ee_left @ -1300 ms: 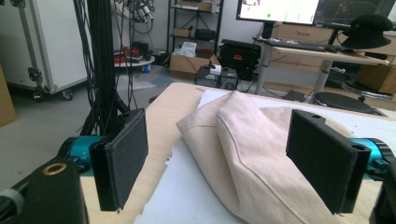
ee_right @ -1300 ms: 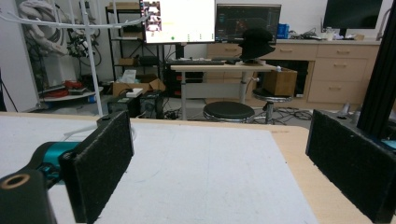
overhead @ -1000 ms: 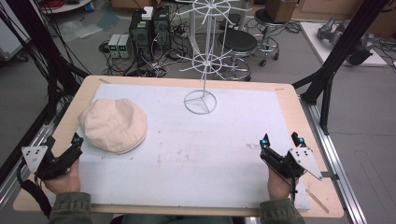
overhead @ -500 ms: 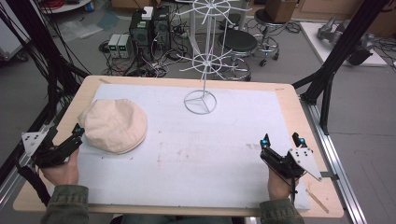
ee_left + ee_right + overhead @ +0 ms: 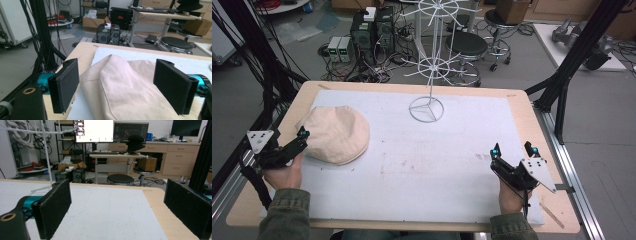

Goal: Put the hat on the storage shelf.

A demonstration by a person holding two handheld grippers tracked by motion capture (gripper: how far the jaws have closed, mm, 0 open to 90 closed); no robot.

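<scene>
Reaching closer than before, the left tool (image 5: 298, 141) straddles the cap (image 5: 335, 133), spread wide.

Even, soft indoor light falls from above; the mat (image 5: 437, 165) shows faint shadows and no glare. Both gripper views blur slightly near the jaws, and the monitor (image 5: 93, 130) glows overexposed.

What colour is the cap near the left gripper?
The cap is plain beige, a light cream-tan cloth; the left gripper view shows it best.
</scene>
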